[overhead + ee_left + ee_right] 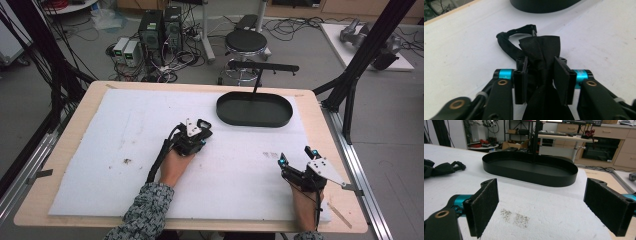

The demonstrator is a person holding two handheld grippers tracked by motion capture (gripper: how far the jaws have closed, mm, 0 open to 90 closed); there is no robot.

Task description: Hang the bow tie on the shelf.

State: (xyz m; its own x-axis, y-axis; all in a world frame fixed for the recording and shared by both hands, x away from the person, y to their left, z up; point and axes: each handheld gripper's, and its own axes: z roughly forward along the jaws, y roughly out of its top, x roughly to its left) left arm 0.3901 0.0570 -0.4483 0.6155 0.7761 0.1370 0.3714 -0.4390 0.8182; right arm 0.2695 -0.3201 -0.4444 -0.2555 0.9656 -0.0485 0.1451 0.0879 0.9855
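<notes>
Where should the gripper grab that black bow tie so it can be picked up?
Grip the bow tie at its narrow pinched middle, coming down from above. It lies flat on the white mat, and the waist fits between the pads where the wide floppy wings would not. The left gripper already has its pads either side there.

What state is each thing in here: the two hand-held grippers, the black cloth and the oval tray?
Left hand-held gripper: jaws closed on the black cloth, pads pressing it.
Right hand-held gripper: jaws wide open, nothing between them.
Black cloth: bunched, lying on the white mat, pinched at its middle.
Oval tray: upright on the mat, empty.
White mat: flat, lightly smudged.
</notes>
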